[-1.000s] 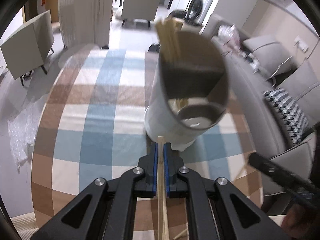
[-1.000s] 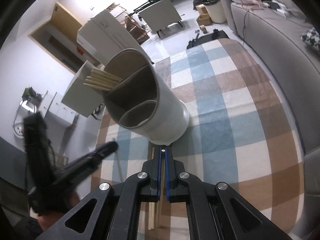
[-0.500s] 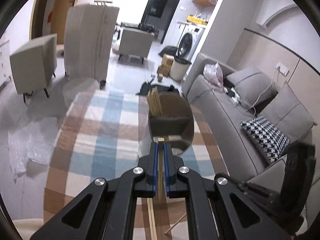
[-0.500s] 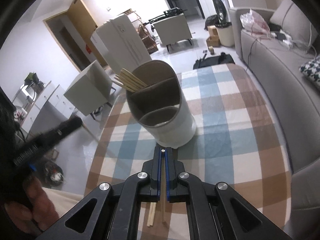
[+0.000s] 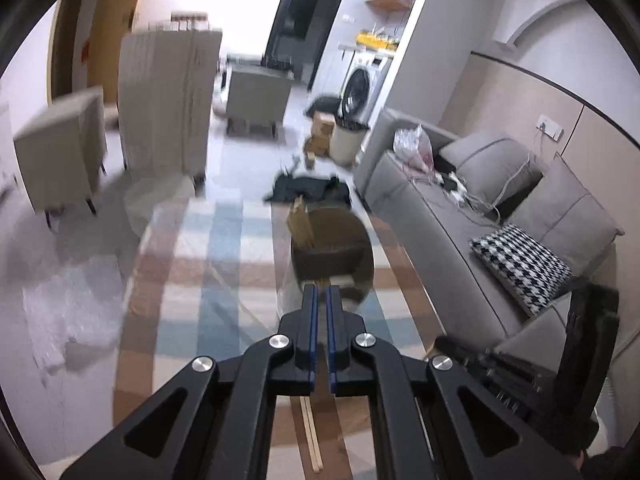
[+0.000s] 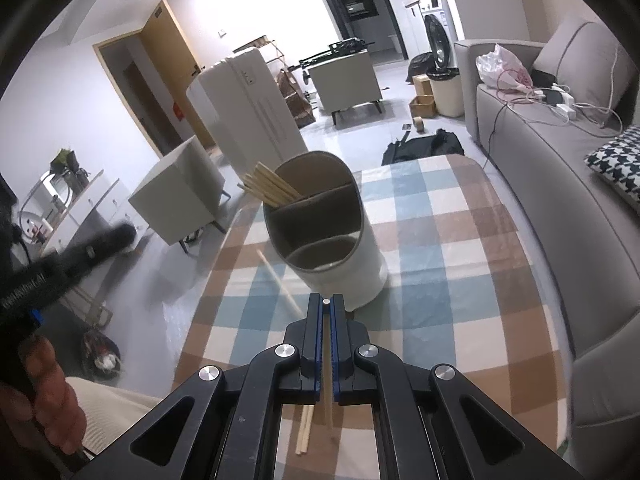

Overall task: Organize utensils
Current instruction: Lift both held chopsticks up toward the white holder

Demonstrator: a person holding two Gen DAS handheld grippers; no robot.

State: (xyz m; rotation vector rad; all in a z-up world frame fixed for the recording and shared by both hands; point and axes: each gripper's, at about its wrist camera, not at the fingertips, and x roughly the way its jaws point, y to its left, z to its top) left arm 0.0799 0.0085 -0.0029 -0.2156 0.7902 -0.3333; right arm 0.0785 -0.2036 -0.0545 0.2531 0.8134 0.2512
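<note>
The left gripper [image 5: 320,294] is clamped on a single wooden chopstick [image 5: 320,282] whose tip just shows between the blue pads, its long axis running straight along the fingers and pointing forward. Directly ahead of and below that tip stands the utensil holder [image 5: 332,248], a white cylinder with divided compartments; a bundle of chopsticks [image 5: 300,224] already stands in its far compartment, leaning to the left. The view is blurred, so I cannot tell which compartment the held stick lines up with. Under this gripper, loose chopsticks [image 5: 312,432] lie on the checked tablecloth [image 5: 192,280], lengthwise along the fingers.

The right gripper [image 6: 326,304] is likewise closed on one chopstick [image 6: 327,392], whose pale end sits between the fingertips and whose shaft hangs back beneath the jaws, again in line with the fingers. From here the holder [image 6: 348,272] stands just ahead and slightly left, its near compartment open toward the gripper, the bundle [image 6: 268,186] slanting up and left out of the far one. The left gripper's black arm shows at the left edge, beside the holder.

Both grippers look about equally near the holder. Each stick points toward it, so I judge the coming move to be a tilt upright and a drop into a compartment.
</note>
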